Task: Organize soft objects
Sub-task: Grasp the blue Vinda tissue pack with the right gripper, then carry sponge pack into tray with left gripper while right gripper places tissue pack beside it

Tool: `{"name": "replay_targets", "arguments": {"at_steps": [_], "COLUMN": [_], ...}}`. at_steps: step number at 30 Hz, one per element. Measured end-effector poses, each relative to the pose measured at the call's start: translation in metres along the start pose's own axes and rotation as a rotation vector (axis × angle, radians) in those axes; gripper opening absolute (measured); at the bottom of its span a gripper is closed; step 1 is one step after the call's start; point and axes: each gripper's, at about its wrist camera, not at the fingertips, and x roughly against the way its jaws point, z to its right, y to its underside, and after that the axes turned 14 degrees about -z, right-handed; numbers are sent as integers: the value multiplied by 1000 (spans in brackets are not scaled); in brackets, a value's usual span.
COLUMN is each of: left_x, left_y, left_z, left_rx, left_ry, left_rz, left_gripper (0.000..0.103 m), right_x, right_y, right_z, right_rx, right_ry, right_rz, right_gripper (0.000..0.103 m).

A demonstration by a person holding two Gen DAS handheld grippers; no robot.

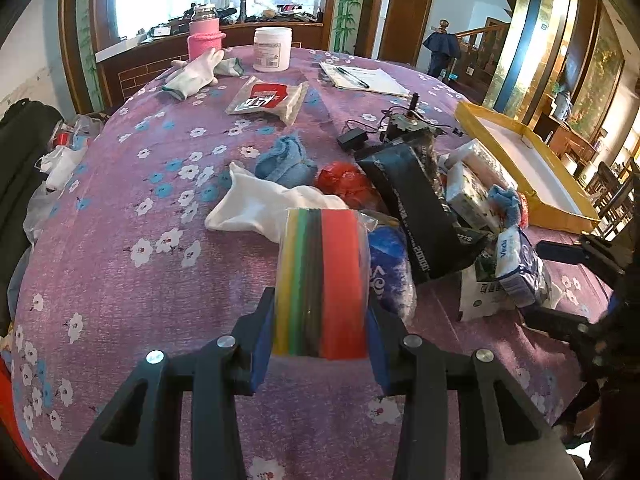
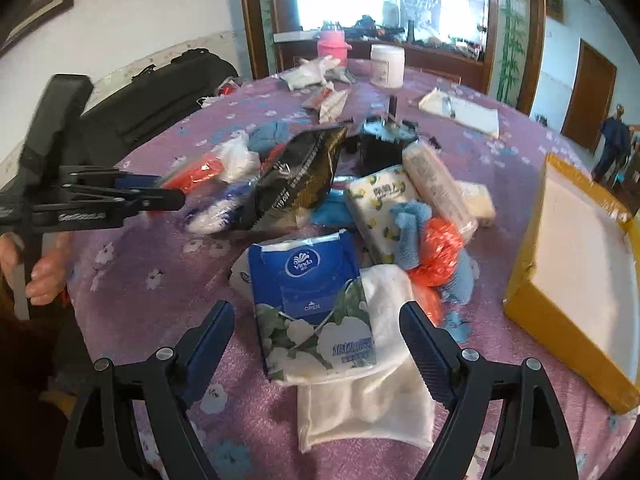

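Observation:
My left gripper (image 1: 320, 332) is shut on a wrapped pack of coloured sponges (image 1: 324, 280), yellow, green, black and red, held above the purple flowered tablecloth (image 1: 120, 280). In the right wrist view the left gripper (image 2: 172, 192) shows at the left with the pack (image 2: 196, 174). My right gripper (image 2: 318, 332) is open, its fingers either side of a blue Vinda tissue pack (image 2: 312, 300) lying on a white cloth (image 2: 376, 400). A pile of soft things lies in the middle: a white sock (image 1: 260, 208), blue cloth (image 1: 284, 160), red bag (image 2: 440, 248), lemon-print tissue pack (image 2: 380, 200).
A yellow box with a white inside (image 2: 576, 280) stands at the right. A black snack bag (image 2: 300, 176), a black motor part (image 2: 388, 136), a white jar (image 2: 386, 66), a pink bottle (image 2: 332, 46), gloves (image 1: 196, 72) and papers (image 1: 364, 78) sit farther back.

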Motion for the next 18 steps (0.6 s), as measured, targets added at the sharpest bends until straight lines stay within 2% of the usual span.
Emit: {"name": "replay_targets", "arguments": {"at_steps": [1,2,4,9,12,18], "left_x": [1,2,4,16,22,32], "left_y": [0,1,0,-4,-10,-36], "left_z": [1,2,4,13,22,66], "left_rx": [-4,-6,-9,-27,-41,-117], "left_ry": [-5,-8,-10,-2,14,53], "left_rz": [2,4,12,37,47,63], "left_gripper": [40,40,40,40,40,40], "right_x": [-2,-5,-2,32,47,74], "right_y": [0,-1,-2,0,0,-4], "right_z": [0,0,1,10,20,63], "right_rx": [-5,-9,-20,-51,-80,-203], "right_ry": [4,1,0,-46,-42,-43], "right_rz": [-3,-11,-3,96,133,204], "right_gripper": [83,56,56,56,56,56]}}
